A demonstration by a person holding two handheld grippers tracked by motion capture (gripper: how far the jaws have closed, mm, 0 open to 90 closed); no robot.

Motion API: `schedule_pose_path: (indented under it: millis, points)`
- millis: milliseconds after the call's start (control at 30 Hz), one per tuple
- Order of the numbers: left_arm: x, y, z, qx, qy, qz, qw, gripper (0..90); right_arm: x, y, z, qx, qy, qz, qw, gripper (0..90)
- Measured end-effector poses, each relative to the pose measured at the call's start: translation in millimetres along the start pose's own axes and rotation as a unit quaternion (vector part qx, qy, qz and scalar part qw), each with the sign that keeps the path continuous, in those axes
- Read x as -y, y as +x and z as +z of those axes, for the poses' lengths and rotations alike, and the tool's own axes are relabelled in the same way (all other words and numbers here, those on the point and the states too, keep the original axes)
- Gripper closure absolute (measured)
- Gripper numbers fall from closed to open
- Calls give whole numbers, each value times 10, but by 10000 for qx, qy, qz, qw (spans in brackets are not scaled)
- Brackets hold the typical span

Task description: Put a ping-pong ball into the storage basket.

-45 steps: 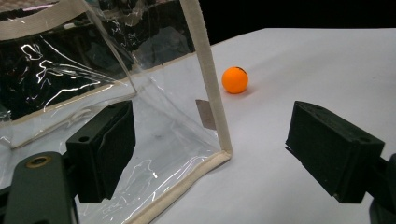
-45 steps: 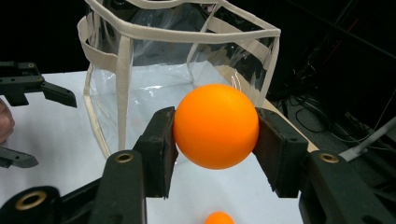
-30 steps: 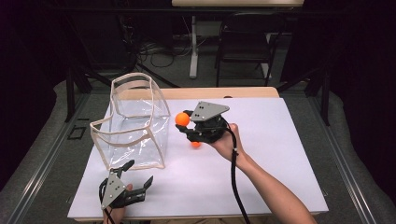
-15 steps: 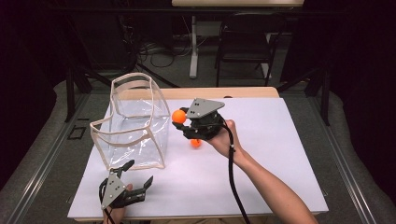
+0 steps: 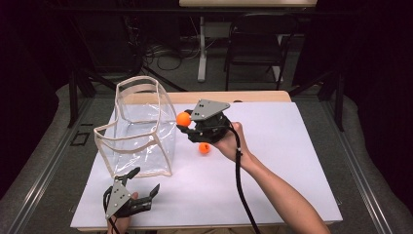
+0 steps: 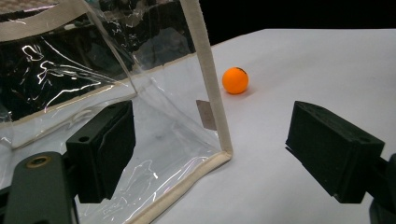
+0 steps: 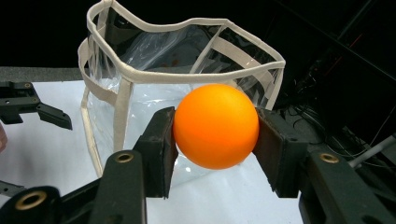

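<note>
The right tool (image 7: 215, 128) clamps an orange ball (image 7: 215, 126); the left gripper view shows a second ball (image 6: 235, 80) tabled.

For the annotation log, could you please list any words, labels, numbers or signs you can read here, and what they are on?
No readable text.
Small tag on the clear bag: looks blank, too small to tell.
Dark mark on the orange ball on the table: too blurred to read.
Ball in the right gripper: plain.

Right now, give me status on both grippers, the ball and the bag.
Right gripper shut on orange ball, raised beside clear bag. Left gripper open, empty, at table's near edge. Second ball loose on table. Nothing between ball and bag's open top.
</note>
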State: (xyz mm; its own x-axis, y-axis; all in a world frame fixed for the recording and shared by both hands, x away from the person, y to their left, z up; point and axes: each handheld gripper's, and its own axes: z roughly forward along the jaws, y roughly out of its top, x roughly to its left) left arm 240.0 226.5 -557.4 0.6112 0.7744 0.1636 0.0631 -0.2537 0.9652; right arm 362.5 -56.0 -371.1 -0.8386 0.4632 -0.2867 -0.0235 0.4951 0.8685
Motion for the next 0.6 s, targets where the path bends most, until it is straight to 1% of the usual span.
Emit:
schedule_pose_path:
  millis: [600]
  points:
    - [0,1,-2,-1,-7,-2,10000,155,-77,-28,100,-15,11,-19,10000,506]
